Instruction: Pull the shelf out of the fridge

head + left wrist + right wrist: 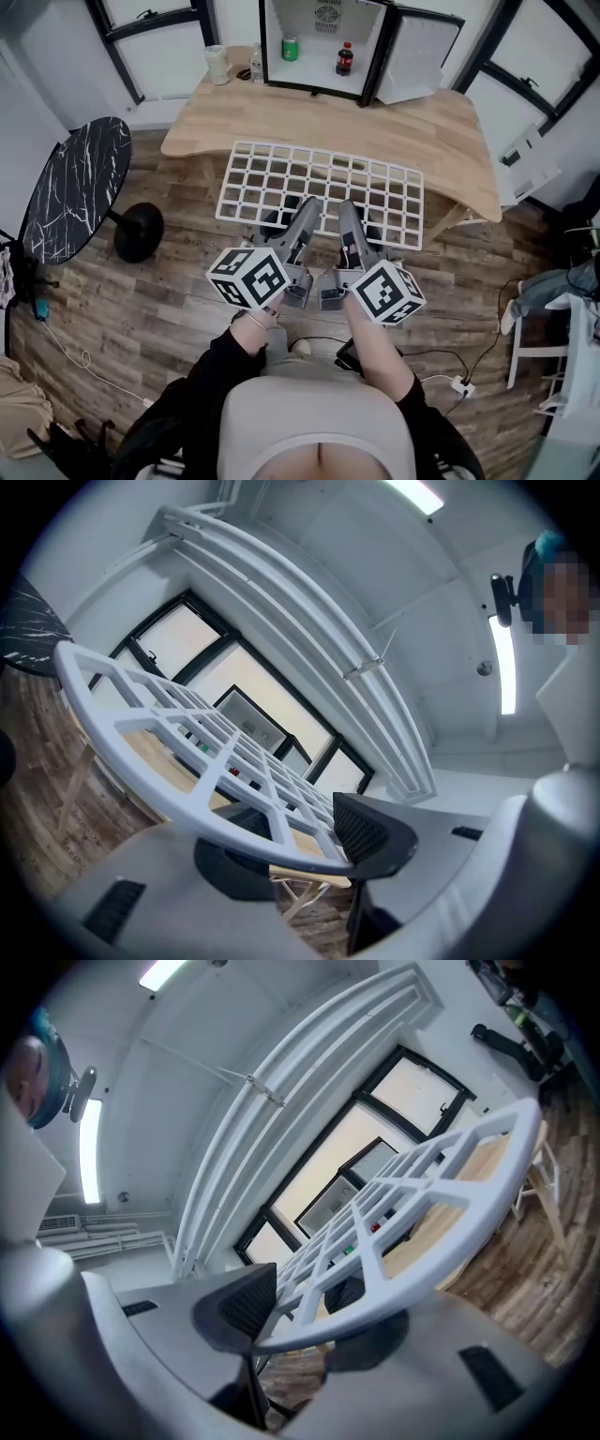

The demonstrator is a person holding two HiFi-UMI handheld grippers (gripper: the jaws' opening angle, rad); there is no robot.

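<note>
The shelf (319, 192) is out of the fridge (323, 42). It is held flat in the air in front of the desk (412, 131), and its far edge is over the near edge of the desk. The shelf is white and smooth. It is a flat grid of thin bars with many square holes, and its rim has round corners.

The left hand-held gripper (309, 841) is clenched on the near rim of the shelf. The right hand-held gripper (305, 1326) is clenched on that rim too, just beside the left one. Each one has a smooth grey body. The pads (370, 827) are black and have tiny bumps all over. The white rim sits tight between them.

The desk is made of light wood and has a curvy edge. The fridge stands at the back of the desk with its door wide open. It is white inside with a black frame. A green can (290, 49) and a dark bottle (344, 58) with a red cap stand inside it.

The floor (169, 300) is made of brown wood planks. A round black table (75, 187) with thin white lines like stone stands at the left.
</note>
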